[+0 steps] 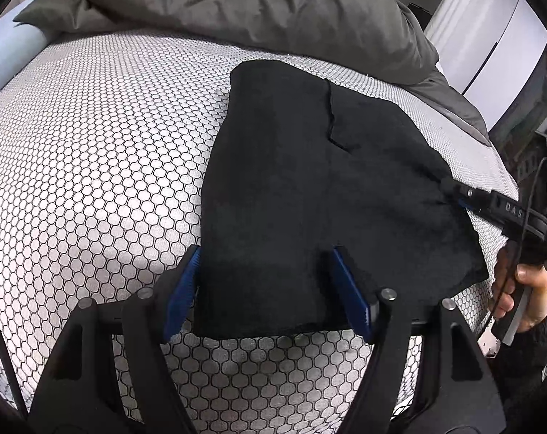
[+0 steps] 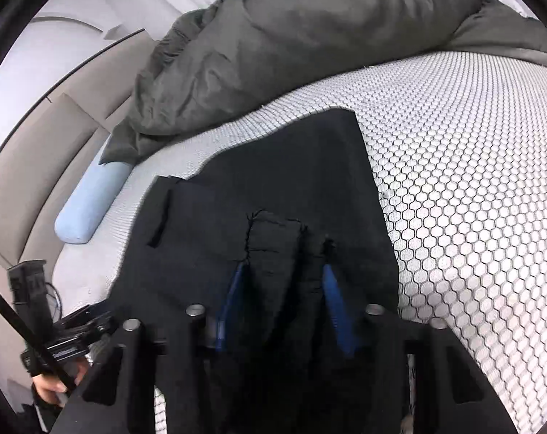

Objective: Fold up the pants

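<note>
Black pants (image 1: 302, 188) lie folded flat on a bed with a white honeycomb-patterned cover (image 1: 92, 144). My left gripper (image 1: 266, 256) is open, its blue-padded fingers astride the near edge of the pants. My right gripper (image 1: 454, 195) reaches in from the right in the left wrist view and pinches the pants' right edge. In the right wrist view the pants (image 2: 273, 188) fill the middle, and the right gripper (image 2: 284, 271) has a bunched fold of black cloth between its blue pads.
A rumpled grey duvet (image 1: 255, 3) lies across the far side of the bed. A pale blue bolster (image 2: 89, 202) lies at the bed's edge beside a beige padded headboard (image 2: 38, 152). White wardrobe panels (image 1: 490, 43) stand at the right.
</note>
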`<state>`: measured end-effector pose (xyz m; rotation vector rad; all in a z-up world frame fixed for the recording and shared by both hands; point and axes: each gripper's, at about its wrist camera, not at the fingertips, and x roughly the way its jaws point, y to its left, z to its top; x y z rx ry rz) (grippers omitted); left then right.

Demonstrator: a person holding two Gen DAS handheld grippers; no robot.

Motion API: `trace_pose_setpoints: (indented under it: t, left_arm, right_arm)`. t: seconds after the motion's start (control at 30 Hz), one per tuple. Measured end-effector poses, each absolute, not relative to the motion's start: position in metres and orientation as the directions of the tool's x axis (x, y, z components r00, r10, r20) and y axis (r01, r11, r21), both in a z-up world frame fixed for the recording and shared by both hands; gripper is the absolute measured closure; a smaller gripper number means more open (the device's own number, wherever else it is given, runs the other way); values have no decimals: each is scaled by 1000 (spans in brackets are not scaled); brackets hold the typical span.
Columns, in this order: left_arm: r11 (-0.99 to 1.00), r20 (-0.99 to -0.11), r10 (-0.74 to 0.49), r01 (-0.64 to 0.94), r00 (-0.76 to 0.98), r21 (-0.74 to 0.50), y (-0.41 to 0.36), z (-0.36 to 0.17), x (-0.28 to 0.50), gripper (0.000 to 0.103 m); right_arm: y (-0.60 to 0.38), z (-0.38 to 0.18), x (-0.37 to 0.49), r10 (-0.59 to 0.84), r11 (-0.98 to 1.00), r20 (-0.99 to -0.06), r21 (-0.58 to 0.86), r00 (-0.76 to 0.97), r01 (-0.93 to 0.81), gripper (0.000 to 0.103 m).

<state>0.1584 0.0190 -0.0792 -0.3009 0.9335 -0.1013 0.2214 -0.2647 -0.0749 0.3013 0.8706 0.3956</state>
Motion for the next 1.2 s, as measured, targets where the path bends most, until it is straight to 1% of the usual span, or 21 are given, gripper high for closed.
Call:
trace_pose_setpoints:
  t: [0.03, 0.07, 0.1, 0.17, 0.2, 0.23, 0.3, 0.37, 0.43, 0.47, 0.57, 0.7, 0.77, 0.8, 0.83, 0.87, 0.9, 0.93, 1.03, 1.13, 1.2]
  left_arm:
    - [951, -773, -223, -40, 593, -305, 20, -80, 159, 34]
    - [950, -773, -228, -37, 592, -309, 20, -80, 160, 34]
    - [950, -773, -230, -35, 591, -309, 21, -82, 162, 34]
    - [952, -774, -229, -30, 590, -304, 21, -84, 164, 33]
    - [952, -774, -230, -27, 589, -304, 21, -84, 165, 33]
    - [951, -774, -235, -24, 588, -307, 20, -84, 165, 32]
    - [952, -774, -234, -21, 589, -304, 20, -83, 167, 32]
    - [953, -772, -229, -25, 593, -302, 23, -82, 167, 32]
    - [952, -763, -229, -24, 604, -305, 26, -79, 164, 32]
    - [952, -757, -228, -22, 612, -305, 27, -77, 162, 32]
    - [950, -739, -225, -26, 635, -311, 33, -70, 157, 32]
    - [943, -721, -214, -53, 659, -329, 47, -64, 154, 32]
    - [937, -712, -208, -71, 671, -341, 55, -61, 152, 32]
    - [932, -704, -206, -83, 680, -353, 60, -59, 152, 32]
    - [925, -695, -202, -98, 690, -366, 67, -57, 152, 32]
    - [920, -689, -196, -112, 697, -375, 71, -56, 152, 32]
    - [913, -685, -190, -129, 704, -386, 78, -57, 151, 32]
    - [905, -682, -183, -149, 708, -398, 84, -57, 150, 32]
    - [888, -680, -177, -182, 711, -422, 93, -59, 148, 32]
    - [893, -682, -173, -178, 710, -412, 94, -60, 147, 32]
    - [897, -689, -176, -173, 704, -406, 93, -62, 149, 32]
  right_arm:
    - [-263, -68, 218, 439, 894, -657, 387, 612, -226, 86]
    - [-262, -62, 215, 432, 899, -643, 363, 633, -245, 90]
    - [-258, -49, 208, 422, 905, -617, 325, 665, -273, 93]
    - [-251, -37, 201, 409, 913, -592, 275, 694, -303, 93]
    - [-248, -41, 202, 386, 923, -607, 246, 695, -297, 93]
    - [-248, -52, 209, 340, 940, -644, 217, 685, -263, 93]
    - [-251, -73, 220, 294, 956, -698, 207, 653, -209, 89]
    - [-258, -74, 218, 315, 949, -697, 249, 644, -195, 83]
    - [-263, -60, 202, 334, 941, -665, 273, 668, -199, 63]
    - [-265, -55, 191, 375, 925, -640, 300, 671, -232, 61]
    - [-271, -54, 164, 531, 846, -594, 409, 604, -342, 60]
    - [-273, -78, 153, 572, 819, -633, 476, 521, -320, 60]
    - [-274, -83, 154, 596, 801, -625, 502, 504, -325, 60]
    - [-274, -83, 153, 594, 803, -625, 493, 507, -335, 61]
    - [-273, -81, 153, 584, 811, -627, 473, 516, -344, 72]
    - [-270, -79, 153, 558, 830, -637, 434, 532, -350, 80]
    - [-266, -78, 152, 547, 837, -643, 411, 535, -362, 91]
    - [-261, -76, 150, 527, 849, -646, 369, 552, -378, 94]
    - [-258, -66, 134, 520, 852, -612, 321, 596, -413, 98]
    - [-273, -43, 119, 552, 833, -540, 335, 635, -440, 98]
    - [-277, -43, 118, 537, 843, -548, 323, 641, -431, 98]
